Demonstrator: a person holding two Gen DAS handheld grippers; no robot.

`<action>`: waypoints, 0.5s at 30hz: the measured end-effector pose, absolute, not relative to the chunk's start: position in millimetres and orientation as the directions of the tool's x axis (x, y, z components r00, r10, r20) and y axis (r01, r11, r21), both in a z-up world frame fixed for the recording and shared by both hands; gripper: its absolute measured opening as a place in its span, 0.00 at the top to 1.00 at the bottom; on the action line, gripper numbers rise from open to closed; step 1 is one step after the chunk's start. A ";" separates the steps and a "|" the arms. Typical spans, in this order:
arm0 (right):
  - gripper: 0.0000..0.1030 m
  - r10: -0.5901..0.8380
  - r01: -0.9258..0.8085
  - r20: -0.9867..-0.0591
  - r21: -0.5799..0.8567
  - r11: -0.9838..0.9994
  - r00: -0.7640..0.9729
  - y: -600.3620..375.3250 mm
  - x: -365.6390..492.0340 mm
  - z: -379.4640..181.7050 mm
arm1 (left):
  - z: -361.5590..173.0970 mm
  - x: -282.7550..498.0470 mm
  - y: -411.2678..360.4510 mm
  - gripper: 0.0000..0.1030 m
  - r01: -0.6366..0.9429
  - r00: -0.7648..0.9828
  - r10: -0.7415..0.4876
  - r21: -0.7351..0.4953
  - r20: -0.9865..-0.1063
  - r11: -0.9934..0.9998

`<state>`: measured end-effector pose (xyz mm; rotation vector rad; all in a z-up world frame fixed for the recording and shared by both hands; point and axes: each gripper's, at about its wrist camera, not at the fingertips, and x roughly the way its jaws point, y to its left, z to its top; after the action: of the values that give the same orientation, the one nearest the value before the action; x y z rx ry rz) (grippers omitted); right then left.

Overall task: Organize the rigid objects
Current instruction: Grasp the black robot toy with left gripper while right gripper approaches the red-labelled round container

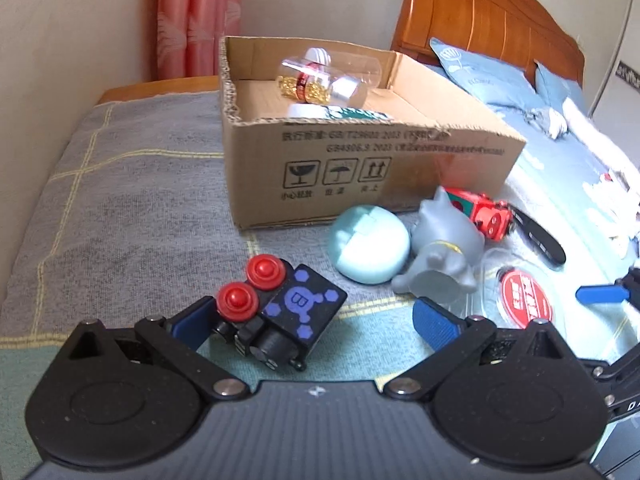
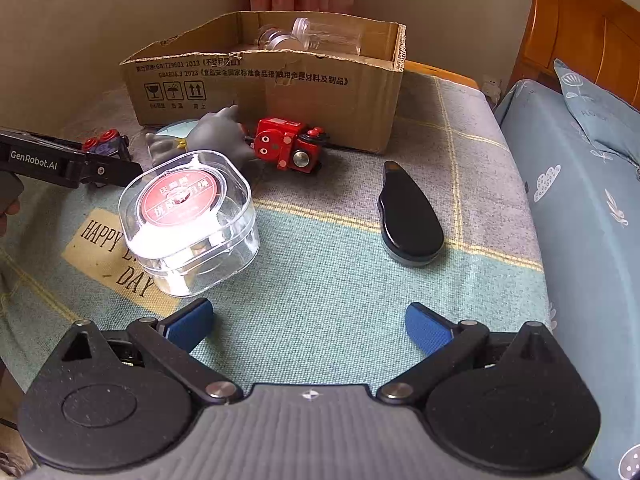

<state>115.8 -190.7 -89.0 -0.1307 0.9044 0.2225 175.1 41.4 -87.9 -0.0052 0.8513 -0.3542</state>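
Note:
My left gripper is open low over the blanket. A black toy block with two red knobs lies between its fingers, close to the left pad and far from the right one. Beyond it lie a pale blue ball, a grey cat figure and a red robot toy. The cardboard box behind them holds clear jars. My right gripper is open with only blanket between its fingers. A clear case with a red label sits ahead to its left, and a black oval object ahead to its right.
The box stands near the wall and a pink curtain. A blue pillow and a wooden headboard bound the right side. The left gripper's body reaches in from the left of the right wrist view.

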 end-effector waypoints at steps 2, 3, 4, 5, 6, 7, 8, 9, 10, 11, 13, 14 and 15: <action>0.00 0.138 -0.248 -0.790 -0.019 0.969 0.597 -190.2 115.7 -88.9 | -87.3 170.3 40.0 0.02 0.319 0.603 -0.305 -0.128 -0.737 0.939; 0.00 0.139 -0.250 -0.790 -0.019 0.968 0.597 -190.2 115.6 -88.9 | -86.7 167.4 40.3 0.03 0.334 0.596 -0.315 -0.129 -0.739 0.934; 0.00 0.140 -0.251 -0.790 -0.019 0.968 0.597 -189.7 115.7 -88.9 | -86.0 164.3 41.2 0.03 0.353 0.584 -0.331 -0.136 -0.742 0.926; 0.00 0.140 -0.252 -0.790 -0.018 0.968 0.597 -189.8 115.6 -88.9 | -85.0 160.4 41.9 0.03 0.379 0.567 -0.352 -0.143 -0.745 0.914; 0.00 0.141 -0.253 -0.790 -0.018 0.967 0.597 -189.5 115.5 -89.0 | -84.1 157.0 41.5 0.03 0.402 0.558 -0.365 -0.142 -0.746 0.905; 0.00 0.143 -0.254 -0.789 -0.018 0.967 0.598 -190.0 115.0 -89.1 | -83.4 154.3 41.0 0.03 0.412 0.560 -0.362 -0.128 -0.745 0.902; 0.00 0.144 -0.255 -0.788 -0.018 0.967 0.599 -189.9 114.9 -89.3 | -83.1 152.1 39.5 0.04 0.415 0.574 -0.340 -0.094 -0.745 0.905; 0.00 0.145 -0.257 -0.787 -0.018 0.966 0.599 -189.5 114.8 -89.4 | -83.4 151.5 37.8 0.07 0.413 0.590 -0.313 -0.054 -0.744 0.909; 0.00 0.146 -0.259 -0.787 -0.019 0.966 0.600 -189.1 115.2 -89.5 | -84.2 151.4 36.0 0.10 0.407 0.607 -0.283 -0.015 -0.743 0.913; 0.00 0.148 -0.264 -0.787 -0.019 0.964 0.599 -188.3 115.2 -89.4 | -85.3 153.1 35.0 0.17 0.400 0.612 -0.267 0.000 -0.745 0.917; 0.00 0.164 -0.292 -0.788 -0.021 0.956 0.594 -185.8 115.2 -89.2 | -86.6 157.9 34.8 0.25 0.393 0.610 -0.274 -0.016 -0.744 0.919; 0.00 0.176 -0.311 -0.789 -0.020 0.950 0.589 -184.0 115.3 -88.9 | -86.5 159.2 34.4 0.29 0.386 0.616 -0.269 -0.014 -0.740 0.922; 0.00 0.189 -0.331 -0.790 -0.019 0.943 0.584 -181.8 115.4 -88.7 | -86.5 161.6 33.0 0.32 0.382 0.622 -0.261 -0.004 -0.738 0.924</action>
<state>115.4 -181.8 -88.7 -0.1713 0.8984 0.3055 161.6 33.0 -86.5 0.1587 0.8202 -0.3710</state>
